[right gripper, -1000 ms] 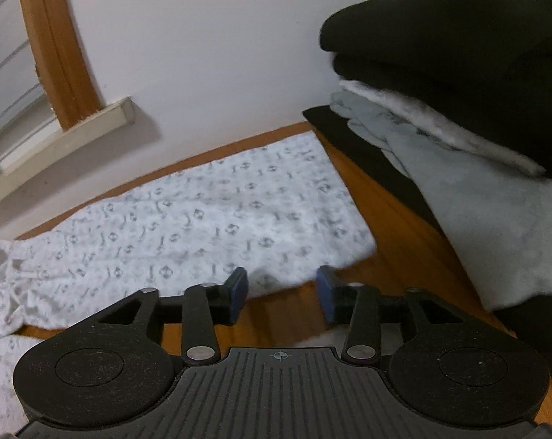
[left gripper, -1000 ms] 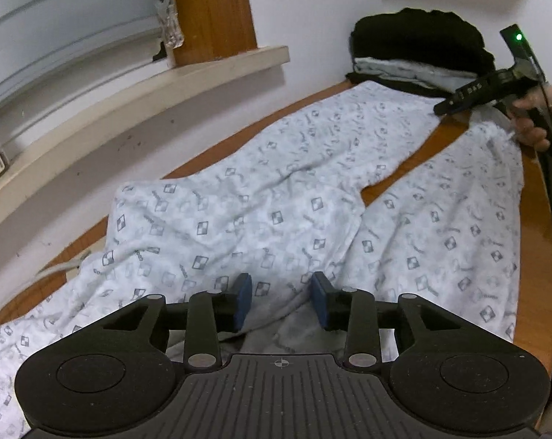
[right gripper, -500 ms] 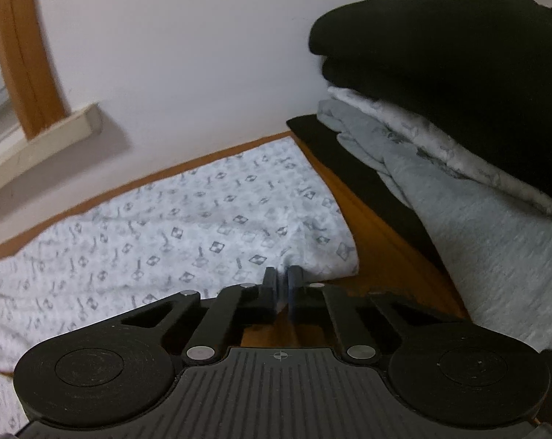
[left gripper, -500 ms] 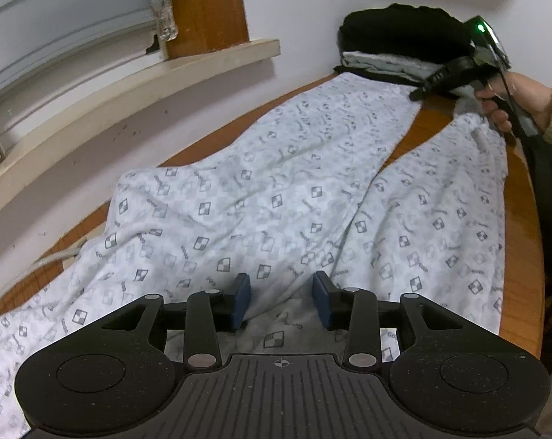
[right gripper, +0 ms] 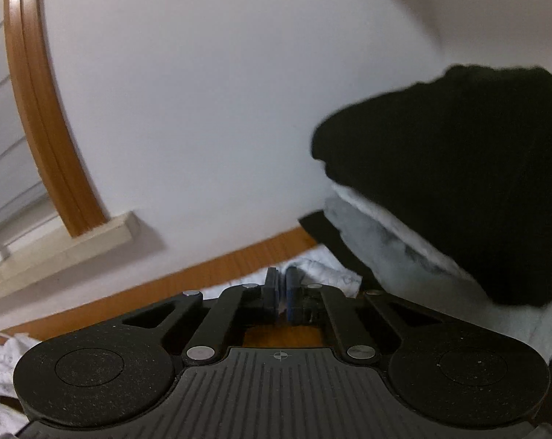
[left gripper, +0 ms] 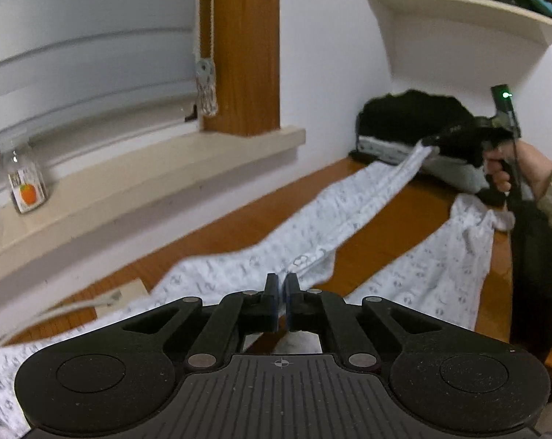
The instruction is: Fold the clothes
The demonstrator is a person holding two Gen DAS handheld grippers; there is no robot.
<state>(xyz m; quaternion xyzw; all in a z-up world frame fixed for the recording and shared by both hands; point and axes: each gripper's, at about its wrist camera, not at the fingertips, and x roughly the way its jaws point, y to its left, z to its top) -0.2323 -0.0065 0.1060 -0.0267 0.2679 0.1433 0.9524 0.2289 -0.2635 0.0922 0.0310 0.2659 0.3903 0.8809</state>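
Left hand-held gripper (left gripper: 280, 289): clenched on the waist end of the patterned trousers (left gripper: 349, 216), fabric pinched between the blue pads, pointing slightly downward. Right hand-held gripper (right gripper: 281, 285): clenched on one leg hem, raised clear of the wooden surface (left gripper: 396, 226), gripped by a hand (left gripper: 510, 168) with striped sleeve. One pair of trousers: one leg stretched between both grippers, other leg flat. One stack of folded clothes (right gripper: 440, 190) behind.

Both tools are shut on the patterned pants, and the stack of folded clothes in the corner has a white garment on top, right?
Not quite: the stack is topped by a black garment, as the right wrist view shows. Both the left tool and the right tool are shut on the patterned pants.
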